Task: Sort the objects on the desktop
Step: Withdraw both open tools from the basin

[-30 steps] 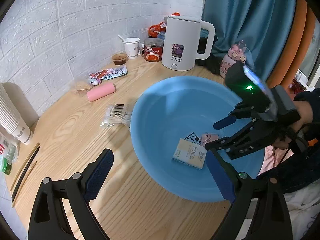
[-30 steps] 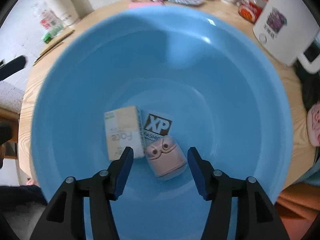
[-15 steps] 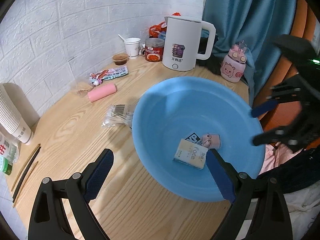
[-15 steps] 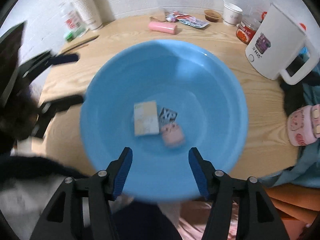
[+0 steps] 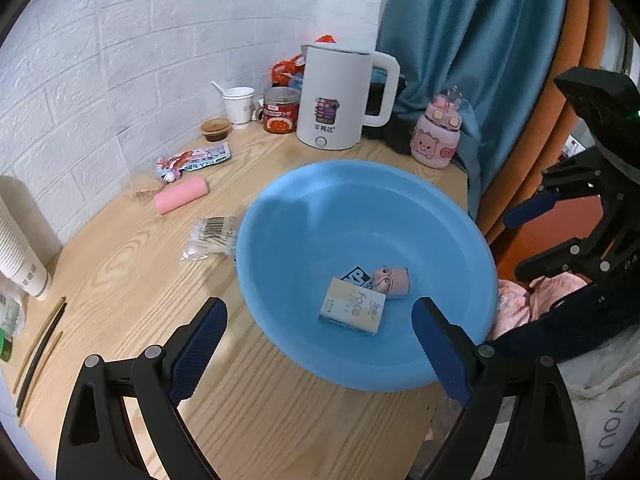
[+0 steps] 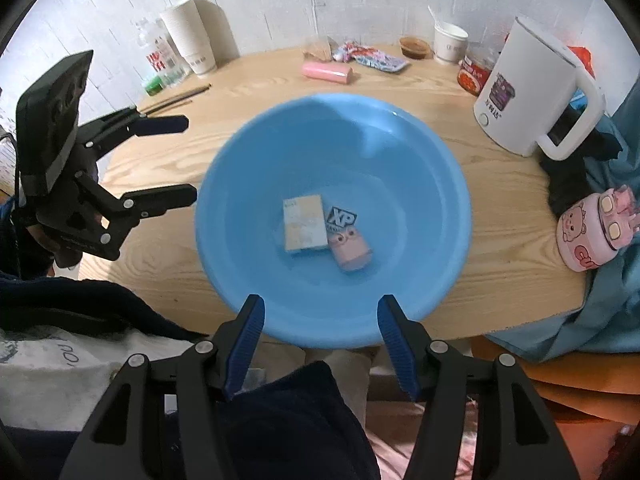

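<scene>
**A:** Ahead of the right gripper (image 6: 320, 332), what has changed?

**B:** A second ago its fingers straddled the pink case (image 6: 351, 251) low inside the blue basin (image 6: 440, 248). Now it has pulled back past the near rim, fingers wide with nothing between them, and the case lies on the basin floor. That looks like a finished drop.

**A:** And the left gripper (image 5: 320, 344)?

**B:** It has hardly moved. Fingers wide, empty, the basin rim between its tips.

**A:** How do the 3 things in the basin lie?

**B:** The cream box (image 6: 304, 224) lies flat, its long axis running away from the right fingers. The case touches its corner, long axis slanted, face end toward the black XP packet (image 6: 342, 218).

**A:** What remains?

**B:** The pink tube (image 5: 181, 196) and cotton swabs (image 5: 214, 236), beyond the left finger (image 5: 198, 354), are likely next.
</scene>
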`<action>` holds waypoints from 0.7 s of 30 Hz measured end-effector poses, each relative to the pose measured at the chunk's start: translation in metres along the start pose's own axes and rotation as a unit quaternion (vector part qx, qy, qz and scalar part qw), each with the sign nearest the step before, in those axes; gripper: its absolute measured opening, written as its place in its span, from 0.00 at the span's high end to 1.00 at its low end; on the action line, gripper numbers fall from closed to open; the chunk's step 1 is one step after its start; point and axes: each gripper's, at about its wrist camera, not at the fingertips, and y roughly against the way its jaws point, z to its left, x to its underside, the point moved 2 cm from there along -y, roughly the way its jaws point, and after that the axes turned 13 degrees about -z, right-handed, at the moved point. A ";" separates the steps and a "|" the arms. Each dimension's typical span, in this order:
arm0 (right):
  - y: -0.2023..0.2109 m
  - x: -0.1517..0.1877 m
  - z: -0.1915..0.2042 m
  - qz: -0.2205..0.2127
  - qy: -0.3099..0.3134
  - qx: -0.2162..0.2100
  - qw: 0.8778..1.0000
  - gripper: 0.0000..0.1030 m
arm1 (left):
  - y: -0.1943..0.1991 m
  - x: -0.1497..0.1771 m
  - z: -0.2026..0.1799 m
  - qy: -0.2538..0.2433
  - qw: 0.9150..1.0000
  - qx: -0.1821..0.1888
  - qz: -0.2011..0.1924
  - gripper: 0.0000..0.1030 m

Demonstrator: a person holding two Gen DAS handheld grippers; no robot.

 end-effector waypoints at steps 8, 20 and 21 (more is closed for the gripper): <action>0.001 0.001 0.002 -0.008 -0.002 -0.008 1.000 0.41 | 0.004 0.002 0.000 0.002 1.000 0.004 -0.004 0.09; -0.004 0.001 0.003 -0.010 0.000 -0.010 1.000 0.41 | 0.005 0.002 0.000 0.000 1.000 0.004 -0.010 0.09; -0.003 0.001 0.003 -0.011 0.001 -0.010 1.000 0.41 | 0.005 0.002 0.000 0.000 1.000 0.004 -0.011 0.09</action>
